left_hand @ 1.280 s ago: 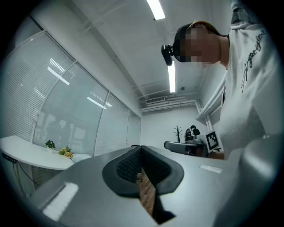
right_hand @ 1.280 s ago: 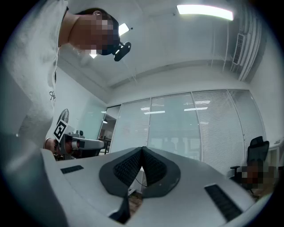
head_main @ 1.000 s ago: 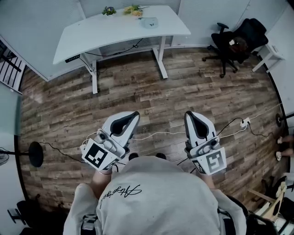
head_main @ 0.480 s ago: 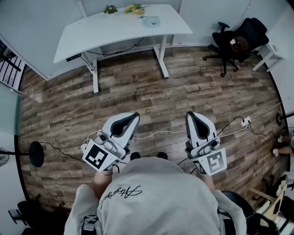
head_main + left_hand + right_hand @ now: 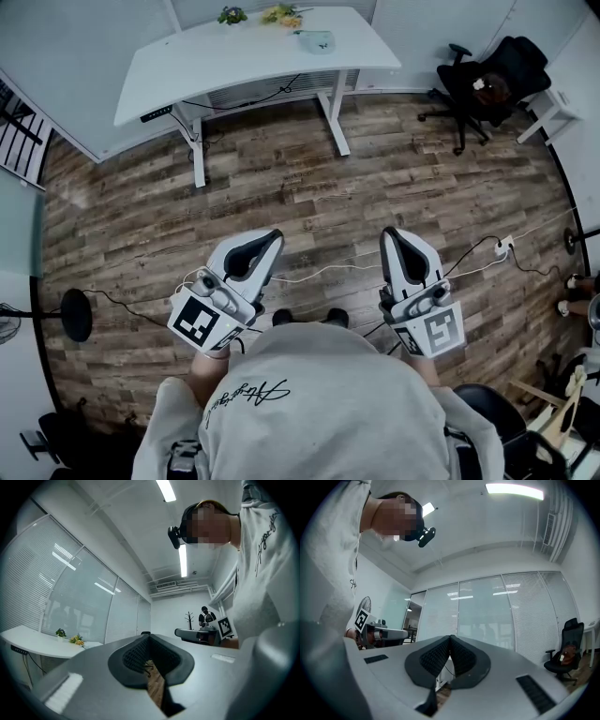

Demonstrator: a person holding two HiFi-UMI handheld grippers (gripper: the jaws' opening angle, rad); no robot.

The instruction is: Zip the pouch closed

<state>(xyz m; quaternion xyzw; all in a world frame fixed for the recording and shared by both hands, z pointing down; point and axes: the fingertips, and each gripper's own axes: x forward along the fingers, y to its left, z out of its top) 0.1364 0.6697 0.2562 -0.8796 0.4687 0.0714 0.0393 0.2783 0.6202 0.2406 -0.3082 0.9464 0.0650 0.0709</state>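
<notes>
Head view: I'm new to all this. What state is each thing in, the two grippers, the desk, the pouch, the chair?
Left gripper: shut, empty, held over the floor.
Right gripper: shut, empty, held over the floor.
Desk: upright, a few things on top.
Pouch: lying on the desk, untouched; zip too small to tell.
Chair: upright, nobody sitting in it.
</notes>
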